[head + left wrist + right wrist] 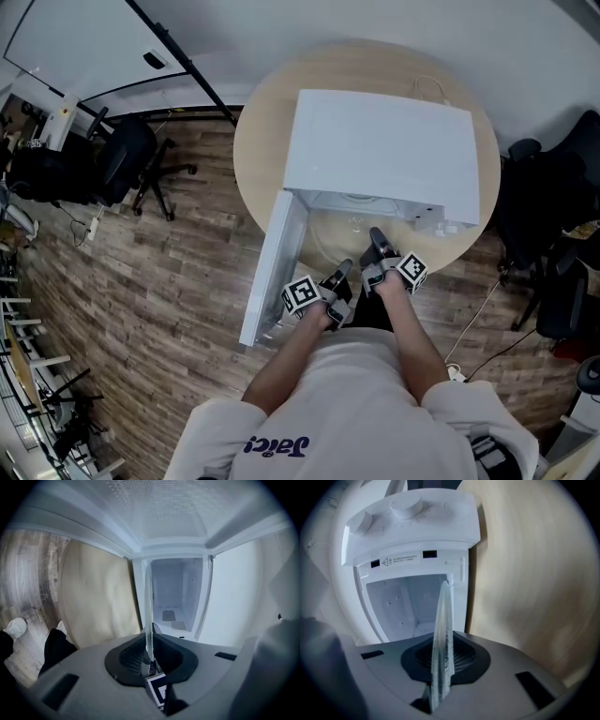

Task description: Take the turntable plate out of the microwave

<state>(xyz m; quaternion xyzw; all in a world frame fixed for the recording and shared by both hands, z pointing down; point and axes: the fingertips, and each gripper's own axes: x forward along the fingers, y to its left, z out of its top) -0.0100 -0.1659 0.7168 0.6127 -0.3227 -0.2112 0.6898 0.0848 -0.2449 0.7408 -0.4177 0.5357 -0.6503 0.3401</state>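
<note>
The clear glass turntable plate point(330, 234) hangs at the mouth of the white microwave point(380, 155), whose door point(275, 267) stands swung out to the left. My left gripper point(343, 270) is shut on the plate's near rim, and my right gripper point(375, 239) is shut on the rim just to its right. In the left gripper view the plate point(149, 620) shows edge-on as a thin upright strip pinched at the gripper point(149, 657), with the empty cavity point(176, 597) behind. In the right gripper view the plate's edge point(443, 630) rises from the gripper point(439, 672) before the cavity point(408, 602).
The microwave sits on a round wooden table point(272, 122); its control knobs point(405, 506) show in the right gripper view. Office chairs stand at the left point(127, 159) and right point(544, 187) on a wood-plank floor point(141, 309). A cable point(478, 319) runs by the table's right.
</note>
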